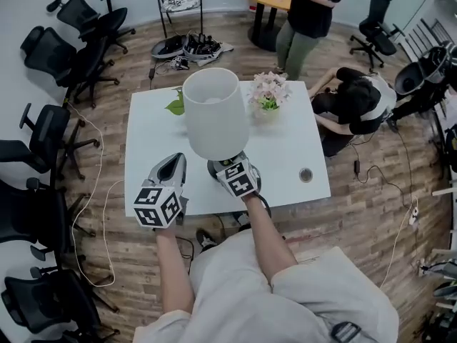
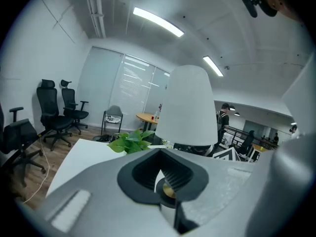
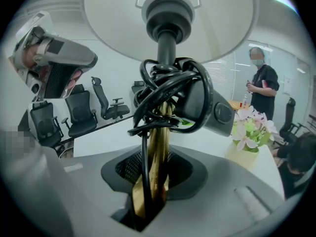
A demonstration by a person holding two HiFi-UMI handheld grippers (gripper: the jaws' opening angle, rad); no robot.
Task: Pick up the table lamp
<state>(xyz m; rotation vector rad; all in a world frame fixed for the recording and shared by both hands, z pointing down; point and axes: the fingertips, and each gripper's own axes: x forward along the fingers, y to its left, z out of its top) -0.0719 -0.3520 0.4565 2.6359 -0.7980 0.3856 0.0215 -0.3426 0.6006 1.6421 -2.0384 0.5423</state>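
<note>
Head view: I count one table lamp (image 1: 216, 113) at the white table's (image 1: 293, 145) near edge | right gripper (image 3: 148, 194): jaws clamped on its brass stem (image 3: 157, 147) and cord | left gripper (image 2: 165, 184): jaws together, empty, beside lamp | one flower pot (image 1: 268, 100), one leafy plant (image 1: 176, 106) behind.

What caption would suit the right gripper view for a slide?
Right gripper clamped on the table lamp's brass stem, black cord coiled around it, white shade overhead.
</note>
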